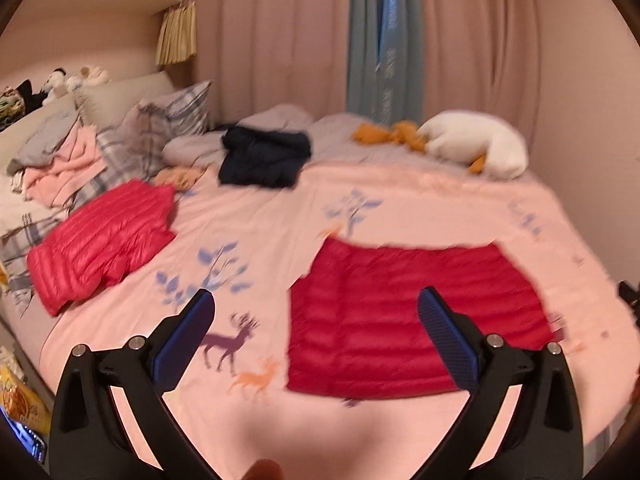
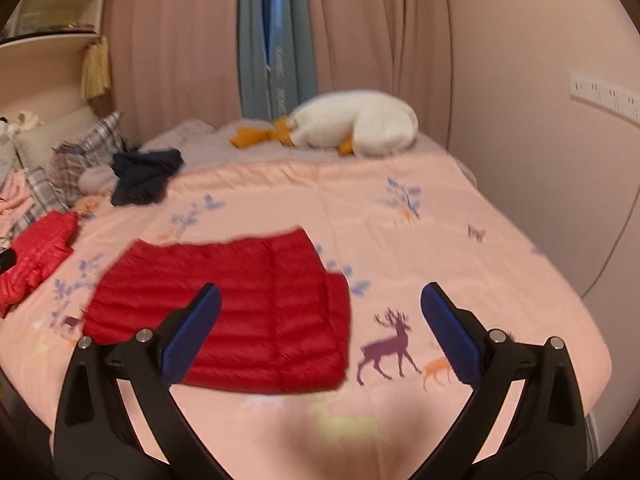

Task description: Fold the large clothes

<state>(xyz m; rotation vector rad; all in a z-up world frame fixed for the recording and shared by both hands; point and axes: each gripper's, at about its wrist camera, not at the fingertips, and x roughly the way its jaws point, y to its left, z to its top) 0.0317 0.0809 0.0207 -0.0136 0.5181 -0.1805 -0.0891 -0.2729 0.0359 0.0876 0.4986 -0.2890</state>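
Observation:
A dark red quilted jacket point(image 1: 416, 320) point(image 2: 240, 312) lies folded into a flat rectangle on the pink bedspread point(image 1: 260, 216) point(image 2: 400, 240). My left gripper point(image 1: 316, 304) hovers open above the bed, with the jacket under its right finger. My right gripper point(image 2: 320, 300) is open too, held above the jacket's right edge, and nothing sits between its fingers. A brighter red quilted jacket point(image 1: 104, 236) point(image 2: 34, 256) lies folded at the left of the bed. A dark navy garment point(image 1: 264, 156) point(image 2: 144, 176) sits folded farther back.
A white plush goose point(image 1: 476, 144) point(image 2: 360, 124) with orange parts lies at the far side by the curtains point(image 1: 280, 32). Plaid pillows point(image 1: 176, 116) and a heap of pink and grey clothes point(image 1: 60, 156) fill the left end. A wall point(image 2: 560, 160) borders the bed's right side.

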